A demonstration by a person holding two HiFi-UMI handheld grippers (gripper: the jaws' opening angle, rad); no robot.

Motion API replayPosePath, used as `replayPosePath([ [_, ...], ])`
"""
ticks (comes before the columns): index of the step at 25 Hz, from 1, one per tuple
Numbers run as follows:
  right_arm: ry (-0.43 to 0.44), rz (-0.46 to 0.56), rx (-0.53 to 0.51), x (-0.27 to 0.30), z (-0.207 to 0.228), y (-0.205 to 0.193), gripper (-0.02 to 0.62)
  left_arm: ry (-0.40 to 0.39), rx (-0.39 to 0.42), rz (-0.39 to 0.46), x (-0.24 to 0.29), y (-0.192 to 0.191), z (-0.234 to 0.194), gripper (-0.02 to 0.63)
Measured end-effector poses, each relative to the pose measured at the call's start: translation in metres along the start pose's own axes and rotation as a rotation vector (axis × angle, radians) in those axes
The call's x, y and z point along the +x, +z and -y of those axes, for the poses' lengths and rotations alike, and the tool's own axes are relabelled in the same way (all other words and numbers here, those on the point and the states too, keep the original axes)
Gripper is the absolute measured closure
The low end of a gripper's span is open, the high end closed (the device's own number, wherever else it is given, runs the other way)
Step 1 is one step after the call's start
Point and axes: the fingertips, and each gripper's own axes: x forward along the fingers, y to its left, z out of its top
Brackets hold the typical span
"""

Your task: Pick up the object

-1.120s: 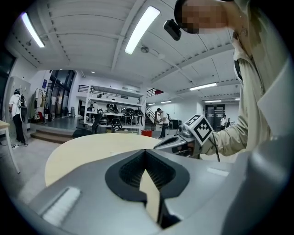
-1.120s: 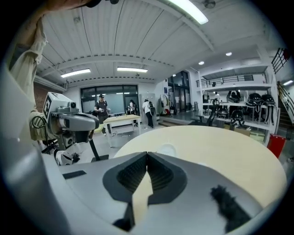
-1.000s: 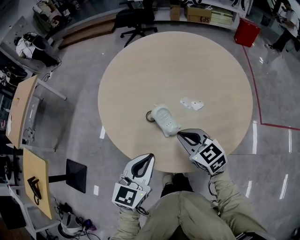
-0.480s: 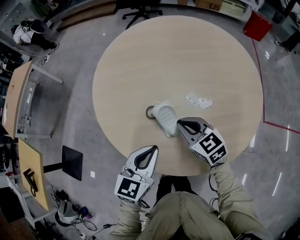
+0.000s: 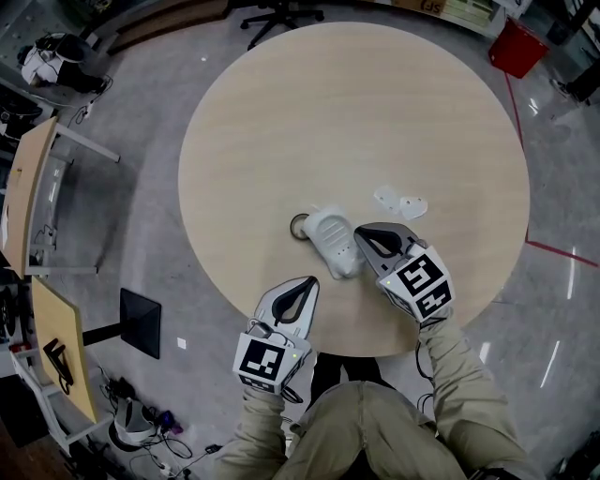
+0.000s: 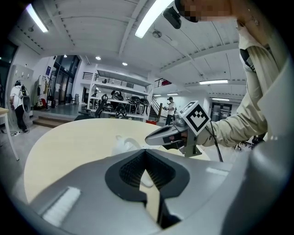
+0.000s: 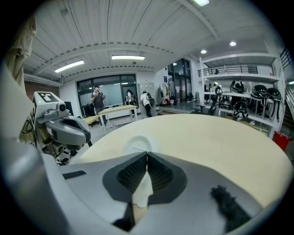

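Note:
A white moulded object (image 5: 330, 240) lies on the round beige table (image 5: 356, 112), near its front. A small dark ring (image 5: 299, 226) sits against the object's left end. My right gripper (image 5: 359, 232) is shut with nothing in it, and its tip is close beside the object's right side; whether they touch is unclear. My left gripper (image 5: 311, 280) is also shut and empty, over the table's front edge just short of the object. The object (image 6: 123, 144) shows beyond the closed jaws of the left gripper (image 6: 146, 154) in the left gripper view. It (image 7: 137, 142) sits just past the right gripper (image 7: 147, 154) in the right gripper view.
Two small white pieces (image 5: 401, 202) lie on the table to the right of the object. On the floor are a wooden side table (image 5: 28, 187) at the left, a black chair (image 5: 281, 14) at the back and a red bin (image 5: 516, 49) at the back right.
Both grippers have moved forward and lower towards the white object. The right tip has come up beside the object. The left has moved from off the table to over its front edge.

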Motion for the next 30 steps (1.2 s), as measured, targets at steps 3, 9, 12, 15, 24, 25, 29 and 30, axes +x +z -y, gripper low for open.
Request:
replayPosePath([
  [3, 0.013, -0.044, 0.013, 0.006, 0.004, -0.005, 0.591, -0.005, 0.007, -0.006, 0.008, -0.001, -0.002, 0.600],
  [9, 0.084, -0.162, 0.026, 0.027, 0.002, -0.025, 0.474, -0.014, 0.003, -0.030, 0.023, -0.006, -0.004, 0.600],
  [12, 0.134, -0.185, 0.085, 0.037, 0.002, -0.031, 0.456, -0.024, 0.016, -0.040, 0.029, -0.009, -0.002, 0.600],
  [15, 0.195, -0.178, 0.157, 0.043, 0.002, -0.032, 0.456, -0.028, 0.011, -0.041, 0.032, -0.010, 0.000, 0.600],
  [24, 0.277, -0.192, 0.213, 0.044, 0.008, -0.031, 0.468, -0.023, 0.005, -0.052, 0.035, -0.007, -0.001, 0.600],
  [25, 0.271, -0.195, 0.208, 0.044, 0.008, -0.030, 0.472, -0.021, 0.004, -0.052, 0.035, -0.005, -0.001, 0.600],
  [29, 0.240, -0.194, 0.203, 0.042, 0.008, -0.030, 0.482, -0.027, 0.011, -0.049, 0.036, -0.006, 0.002, 0.600],
  [30, 0.235, -0.193, 0.210, 0.041, 0.009, -0.030, 0.484, -0.027, 0.012, -0.049, 0.037, -0.005, 0.002, 0.600],
])
